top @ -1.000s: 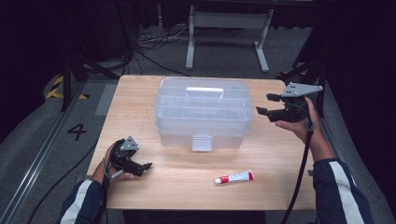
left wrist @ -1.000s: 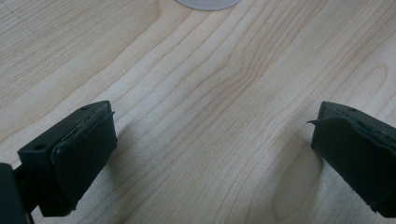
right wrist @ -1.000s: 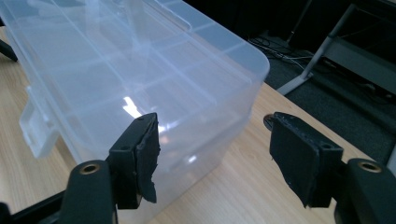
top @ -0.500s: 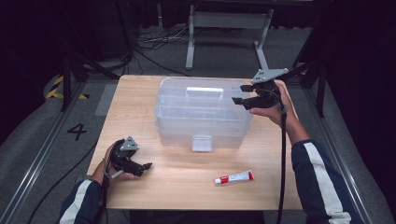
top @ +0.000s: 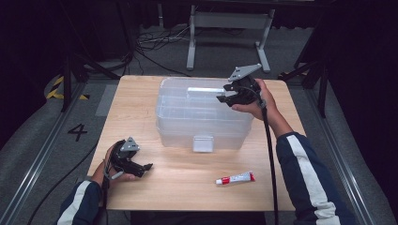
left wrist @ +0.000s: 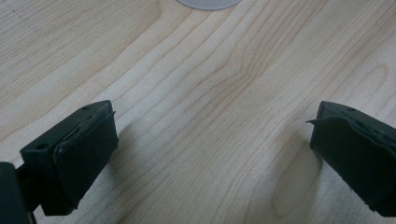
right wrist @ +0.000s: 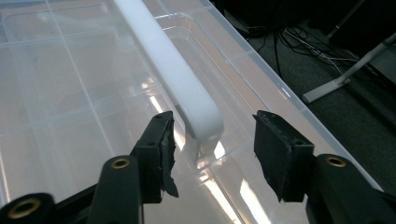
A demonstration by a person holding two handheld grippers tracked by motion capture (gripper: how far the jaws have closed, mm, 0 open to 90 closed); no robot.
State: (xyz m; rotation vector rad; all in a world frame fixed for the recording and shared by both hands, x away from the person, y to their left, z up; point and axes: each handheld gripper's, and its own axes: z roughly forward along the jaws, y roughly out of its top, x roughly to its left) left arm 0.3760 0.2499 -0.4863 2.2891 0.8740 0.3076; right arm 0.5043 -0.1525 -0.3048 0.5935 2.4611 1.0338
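Now, room: your right gripper (right wrist: 212, 140) hung open astride the handle (right wrist: 177, 79), near the box (top: 178, 112) edge.
Left gripper (left wrist: 210, 154): open over bare table (left wrist: 210, 70).
Box: clear, lidded.

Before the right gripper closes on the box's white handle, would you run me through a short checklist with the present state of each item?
1. Right gripper open: ok, jaws stand apart.
2. White handle lined up between the jaws: ok, its end sits in the gap.
3. Jaws touching the handle: not ok, both stand apart from it.
4. Front latch of the clear box released: cannot tell.
5. Left gripper out of the way: ok, open over bare table, apart from the box.
6. Tube clear of the box: ok.
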